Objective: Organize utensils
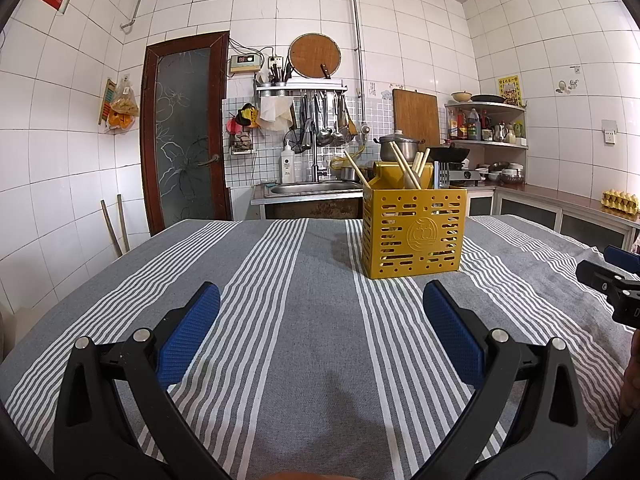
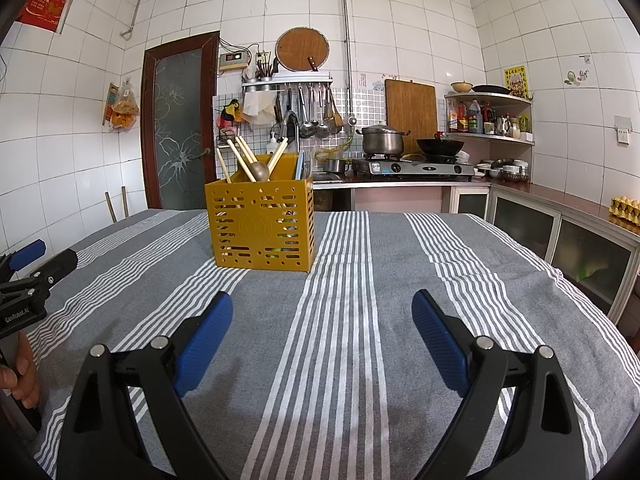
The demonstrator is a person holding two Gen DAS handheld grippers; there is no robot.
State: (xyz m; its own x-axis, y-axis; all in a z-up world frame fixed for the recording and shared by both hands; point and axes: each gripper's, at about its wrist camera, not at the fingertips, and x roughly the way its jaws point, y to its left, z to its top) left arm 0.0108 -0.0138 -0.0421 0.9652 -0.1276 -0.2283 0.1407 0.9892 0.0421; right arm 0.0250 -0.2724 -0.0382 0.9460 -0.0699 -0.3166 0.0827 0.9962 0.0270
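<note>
1. Left wrist view: the left gripper [image 1: 321, 300] hovers low over a table covered by a grey cloth with white stripes [image 1: 280, 320]. Its jaws are spread wide with nothing between the blue pads [image 1: 188, 336].
2. Left wrist view: a yellow perforated utensil holder [image 1: 414, 232] stands upright on the cloth, ahead of the gripper and slightly right of centre, well apart from the fingertips.
3. Left wrist view: wooden chopsticks [image 1: 402, 162] lean at angles out of the holder's top; a wooden spoon [image 1: 412, 178] and a metal fork [image 1: 444, 174] stand among them.
4. Left wrist view: the right gripper [image 1: 612, 276] enters at the right edge, near the table's side.
5. Right wrist view: the right gripper [image 2: 322, 304] also hovers over the striped cloth [image 2: 360, 340]. Its jaws are likewise parted and empty, blue pads [image 2: 440, 344] facing each other.
6. Right wrist view: the utensil holder [image 2: 262, 226] sits ahead and left of centre, apart from the fingertips. Chopsticks [image 2: 244, 156] and a spoon bowl [image 2: 259, 171] protrude from it.
7. Right wrist view: the left gripper [image 2: 28, 268] shows at the left edge, with a hand [image 2: 22, 376] below it.
8. Background, both views: a sink [image 1: 308, 188], a gas stove [image 2: 416, 169] carrying a steel pot [image 2: 382, 140] and a wok [image 2: 440, 147], and a frosted glass door [image 1: 182, 132].
</note>
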